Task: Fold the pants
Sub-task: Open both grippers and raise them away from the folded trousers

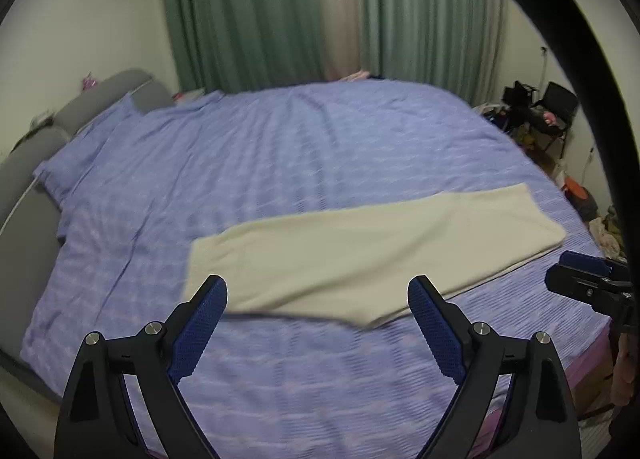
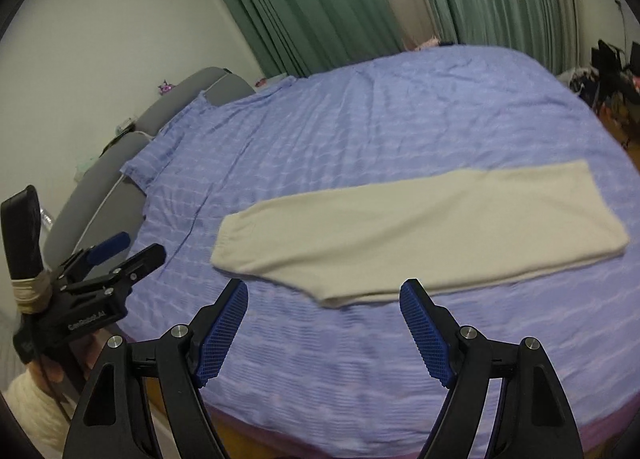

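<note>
Both claws are spread wide and empty. The cream pants [image 2: 420, 235] lie flat on the bed [image 2: 360, 119], long axis crosswise just ahead of the right gripper [image 2: 323, 299]; the left gripper [image 1: 318, 295] looks about equally close.

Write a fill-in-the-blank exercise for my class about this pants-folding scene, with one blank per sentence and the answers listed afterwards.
1. The cream pants lie flat on a bed covered with a ____ striped sheet.
2. The right gripper has its fingers spread ____, holding nothing.
3. The left gripper hovers above the bed with ____ between its fingers.
4. Behind the bed hang ____ curtains.

Missing words: blue; open; nothing; green
</note>
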`<control>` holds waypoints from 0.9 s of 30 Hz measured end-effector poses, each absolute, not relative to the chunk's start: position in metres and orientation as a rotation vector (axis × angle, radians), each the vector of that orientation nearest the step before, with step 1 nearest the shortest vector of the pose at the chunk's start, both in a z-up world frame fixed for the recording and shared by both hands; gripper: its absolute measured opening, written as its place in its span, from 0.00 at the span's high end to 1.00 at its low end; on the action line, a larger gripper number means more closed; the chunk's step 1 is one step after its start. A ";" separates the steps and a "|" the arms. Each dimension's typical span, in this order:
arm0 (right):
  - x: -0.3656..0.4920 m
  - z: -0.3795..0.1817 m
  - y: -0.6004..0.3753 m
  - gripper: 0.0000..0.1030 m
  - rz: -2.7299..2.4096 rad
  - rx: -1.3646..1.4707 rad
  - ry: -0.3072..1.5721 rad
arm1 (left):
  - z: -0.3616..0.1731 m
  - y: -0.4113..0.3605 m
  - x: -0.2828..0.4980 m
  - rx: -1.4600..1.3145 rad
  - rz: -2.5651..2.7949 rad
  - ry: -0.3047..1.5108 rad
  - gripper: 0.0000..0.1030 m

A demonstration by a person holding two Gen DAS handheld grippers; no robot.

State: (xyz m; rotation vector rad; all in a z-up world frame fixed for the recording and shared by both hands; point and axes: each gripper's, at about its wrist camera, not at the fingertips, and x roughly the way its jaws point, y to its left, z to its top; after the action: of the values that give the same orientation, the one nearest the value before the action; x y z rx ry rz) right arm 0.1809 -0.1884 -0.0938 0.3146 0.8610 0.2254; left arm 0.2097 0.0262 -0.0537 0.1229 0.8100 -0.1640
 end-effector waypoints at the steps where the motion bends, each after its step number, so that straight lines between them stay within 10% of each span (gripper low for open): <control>1: 0.185 -0.098 -0.177 0.23 0.221 0.321 0.873 | -0.057 0.043 0.212 0.114 -0.152 0.827 0.10; 19: 0.286 -0.216 -0.029 0.24 0.126 0.263 1.152 | -0.212 0.239 0.334 -0.147 0.017 1.009 0.11; 27: 0.343 -0.255 0.003 0.24 0.093 0.261 1.209 | -0.256 0.248 0.437 -0.071 -0.199 1.034 0.41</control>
State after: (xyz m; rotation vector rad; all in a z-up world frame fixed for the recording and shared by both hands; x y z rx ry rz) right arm 0.3429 0.0032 -0.2549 0.2614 1.2089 0.0931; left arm 0.4374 0.2478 -0.2557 -0.0711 1.0338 -0.1995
